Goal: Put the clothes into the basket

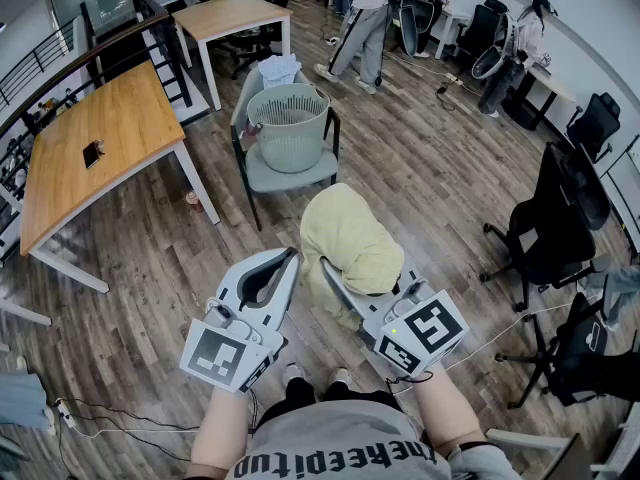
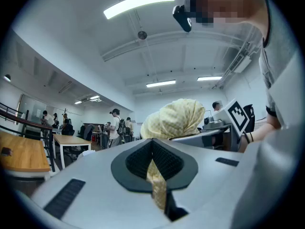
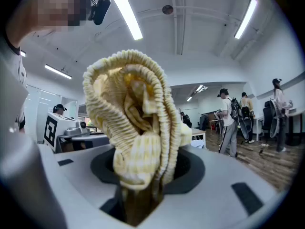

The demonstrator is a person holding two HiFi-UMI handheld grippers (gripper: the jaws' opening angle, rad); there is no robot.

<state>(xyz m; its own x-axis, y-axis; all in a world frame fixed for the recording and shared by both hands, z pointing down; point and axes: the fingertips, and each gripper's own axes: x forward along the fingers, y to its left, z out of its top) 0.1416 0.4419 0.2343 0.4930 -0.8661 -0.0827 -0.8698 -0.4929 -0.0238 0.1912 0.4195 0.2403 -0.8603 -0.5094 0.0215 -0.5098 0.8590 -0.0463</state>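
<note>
The basket (image 1: 289,140), a pale slatted tub with a round rim, stands on the seat of a grey chair (image 1: 300,176) in the middle of the wooden floor (image 1: 430,178). From the head view its inside shows only its own ribbed wall and bottom, though the far inner side is partly hidden by the rim, so a small item there could not be made out. A white cloth (image 1: 279,69) lies bunched at the chair's back, just behind the basket and outside it. Whether it touches the rim cannot be told.

The yellow garment (image 1: 350,238) is not in the basket. It hangs in the air on the near side of the chair, well apart from the basket, and is carried between the two tools. The right gripper (image 3: 143,175) is clamped on a thick bunch of it, with a ribbed hem and folded checked fabric standing up out of the jaws. The left gripper (image 2: 155,168) has its jaws pressed together on a thin strip of the same yellow fabric, which runs down the slit between the pads. Both tools point level and lie side by side, and most of the garment is heaped over the right one.

To the left stands a wooden desk (image 1: 110,118) with a small dark flat object (image 1: 91,154) lying on it. Black office chairs (image 1: 560,218) stand at the right, and people stand at the far end of the room.
</note>
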